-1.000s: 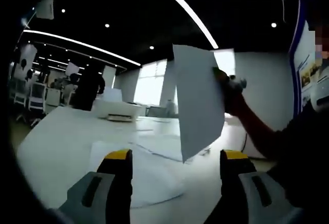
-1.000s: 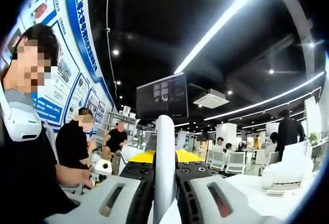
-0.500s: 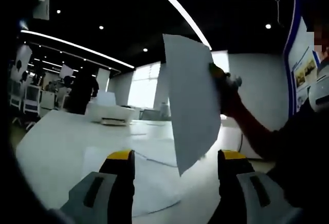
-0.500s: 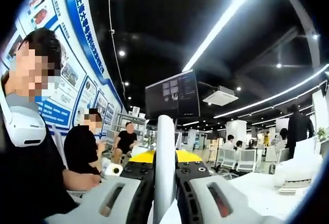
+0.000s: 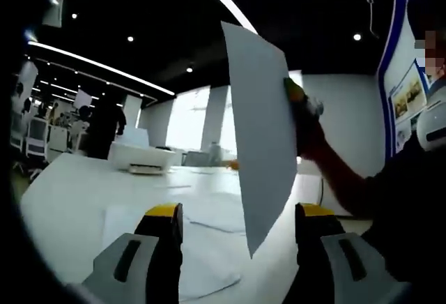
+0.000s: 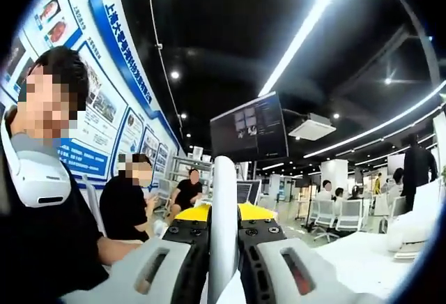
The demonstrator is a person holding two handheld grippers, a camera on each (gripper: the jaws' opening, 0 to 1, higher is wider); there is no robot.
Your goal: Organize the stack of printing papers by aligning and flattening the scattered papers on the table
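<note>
Where right claw pinches sheet (edge-on), grip hidden.

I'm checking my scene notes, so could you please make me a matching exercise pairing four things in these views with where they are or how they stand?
Things:
1. left tongs
2. right tongs
3. held sheet
4. white printer

States or places:
A. lifted above the table, edge toward the right gripper view
B. open, holding nothing
C. at the far side of the table
D. shut on a sheet

Pairs: 1-B, 2-D, 3-A, 4-C
</note>
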